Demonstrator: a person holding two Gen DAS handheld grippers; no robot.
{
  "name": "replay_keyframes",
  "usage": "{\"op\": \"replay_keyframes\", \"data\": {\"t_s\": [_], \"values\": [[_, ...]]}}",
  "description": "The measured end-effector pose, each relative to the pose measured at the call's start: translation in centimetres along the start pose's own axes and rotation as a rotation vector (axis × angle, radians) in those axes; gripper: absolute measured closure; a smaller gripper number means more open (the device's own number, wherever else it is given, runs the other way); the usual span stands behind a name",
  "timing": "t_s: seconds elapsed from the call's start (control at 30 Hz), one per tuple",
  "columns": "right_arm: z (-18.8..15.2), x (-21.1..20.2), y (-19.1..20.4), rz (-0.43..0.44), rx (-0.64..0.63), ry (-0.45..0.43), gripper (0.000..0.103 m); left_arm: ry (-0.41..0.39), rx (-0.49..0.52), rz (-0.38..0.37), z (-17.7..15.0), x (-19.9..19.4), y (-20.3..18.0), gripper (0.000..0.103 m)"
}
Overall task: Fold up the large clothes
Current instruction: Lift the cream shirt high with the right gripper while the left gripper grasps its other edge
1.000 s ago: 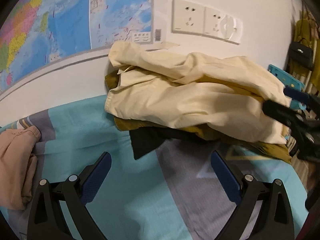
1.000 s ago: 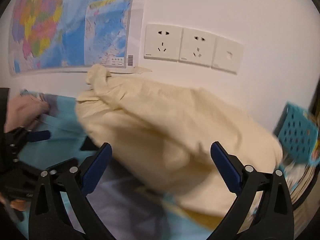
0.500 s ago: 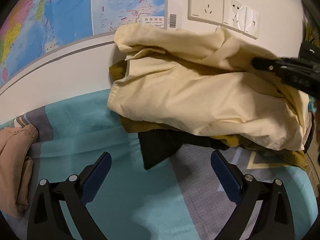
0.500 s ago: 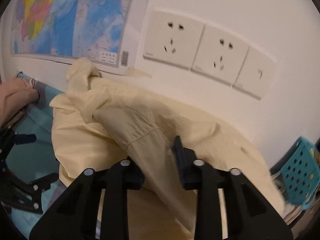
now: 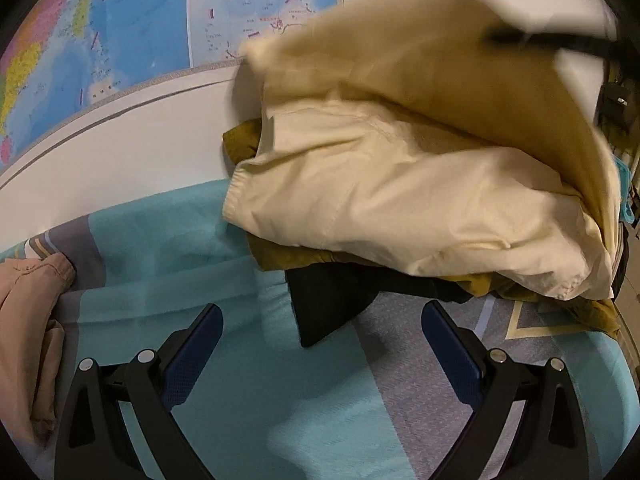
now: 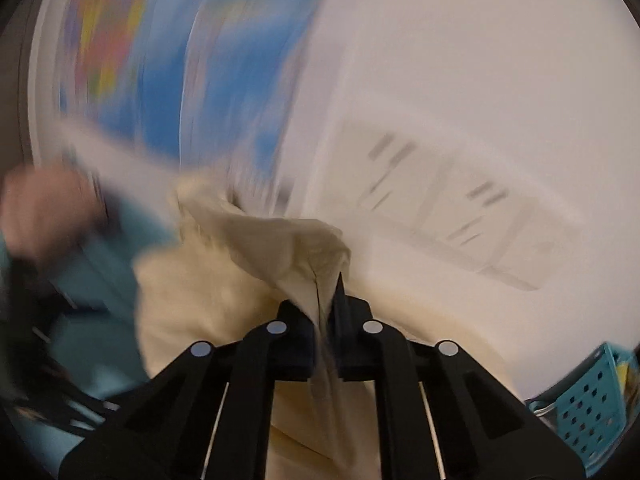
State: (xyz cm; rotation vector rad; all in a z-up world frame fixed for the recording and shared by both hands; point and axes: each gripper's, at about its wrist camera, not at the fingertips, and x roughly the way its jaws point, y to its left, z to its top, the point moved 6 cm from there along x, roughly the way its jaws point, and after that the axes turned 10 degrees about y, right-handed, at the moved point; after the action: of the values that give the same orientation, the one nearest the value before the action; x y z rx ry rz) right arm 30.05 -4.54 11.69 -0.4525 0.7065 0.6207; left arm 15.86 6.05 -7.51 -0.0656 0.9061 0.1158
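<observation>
A cream garment (image 5: 400, 200) lies on top of a pile at the back of the bed, over an olive garment (image 5: 288, 256) and a black one (image 5: 328, 304). My right gripper (image 6: 325, 296) is shut on a fold of the cream garment (image 6: 280, 248) and holds it lifted; in the left wrist view it shows as a dark blur (image 5: 552, 42) at the top right with cloth hanging from it. My left gripper (image 5: 320, 340) is open and empty, low over the bed sheet in front of the pile.
The bed sheet (image 5: 200, 248) is teal and grey. A pink garment (image 5: 28, 320) lies at the left. A world map (image 5: 120, 28) and wall sockets (image 6: 460, 216) are on the wall behind. A teal basket (image 6: 588, 408) stands at the right.
My right gripper has closed on the cream garment and swung it up and away from the pile; its view is now motion-blurred. My left gripper stayed open and moved slightly closer to the pile.
</observation>
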Motion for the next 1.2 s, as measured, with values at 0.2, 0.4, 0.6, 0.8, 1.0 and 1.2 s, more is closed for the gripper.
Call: {"op": "replay_keyframes", "data": {"t_s": [0.2, 0.4, 0.6, 0.8, 1.0, 1.2], "values": [[2.6, -11.9, -8.7, 0.037, 0.253, -0.175, 0.098, -0.057, 0.001, -0.104, 0.7, -0.2, 0.0, 0.007], [1.5, -17.8, -12.6, 0.077, 0.367, -0.268, 0.098, -0.199, 0.103, -0.25, 1.4, -3.2, -2.2, 0.007], [0.8, -18.9, -12.5, 0.089, 0.389, -0.275, 0.098, -0.29, 0.299, -0.336, 1.5, -4.3, -7.0, 0.007], [-0.4, -21.9, -12.7, 0.056, 0.389, -0.285, 0.099, -0.212, 0.308, -0.478, 4.0, -2.5, -9.7, 0.1], [-0.2, -32.4, -12.3, -0.031, 0.344, -0.416, 0.099, -0.372, 0.231, -0.471, 9.4, -9.1, -7.9, 0.101], [-0.4, -44.0, -9.5, -0.08, 0.273, -0.543, 0.099, -0.642, 0.166, -0.368, 14.0, -22.1, -2.0, 0.101]]}}
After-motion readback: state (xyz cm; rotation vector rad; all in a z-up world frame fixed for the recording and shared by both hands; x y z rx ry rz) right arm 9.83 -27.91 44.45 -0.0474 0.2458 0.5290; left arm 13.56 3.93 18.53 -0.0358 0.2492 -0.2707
